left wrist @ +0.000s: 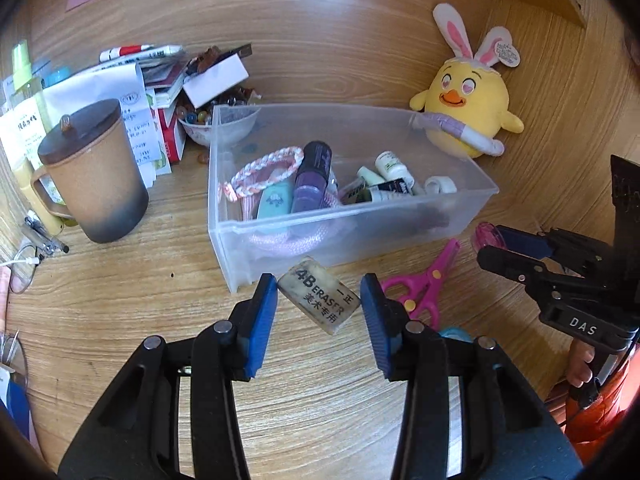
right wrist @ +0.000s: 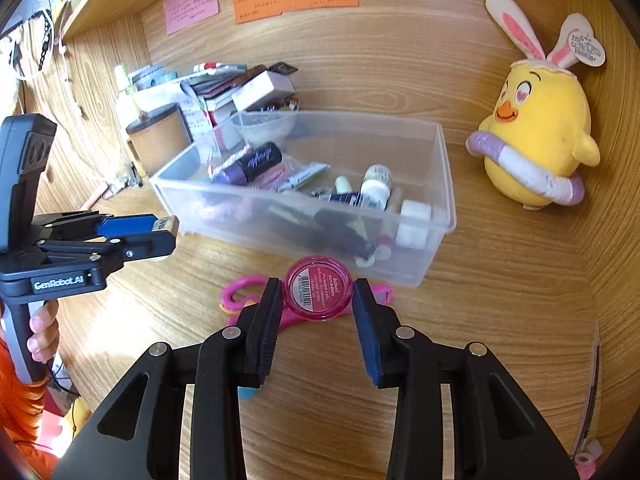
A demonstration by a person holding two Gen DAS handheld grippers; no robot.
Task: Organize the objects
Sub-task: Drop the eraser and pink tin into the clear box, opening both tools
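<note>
My left gripper [left wrist: 319, 285] is shut on a worn 4B eraser [left wrist: 320, 300], its blue pads pressing on both ends, just in front of the clear plastic bin [left wrist: 472, 200]. In the right wrist view the same left gripper [right wrist: 168, 236] holds the eraser [right wrist: 167, 225] above the desk, left of the bin [right wrist: 432, 248]. My right gripper [right wrist: 318, 286] is shut on a small round pink jar [right wrist: 319, 295] lifted over the pink scissors [right wrist: 240, 292]. The bin holds a purple bottle [left wrist: 312, 176], a braided cord and several small tubes.
The pink scissors [left wrist: 428, 280] lie on the wooden desk before the bin. A brown lidded mug [left wrist: 96, 176] stands left; a pile of boxes and papers [left wrist: 160, 92] and a bead bowl [left wrist: 200, 124] sit behind. A yellow plush chick [left wrist: 468, 108] leans at the right.
</note>
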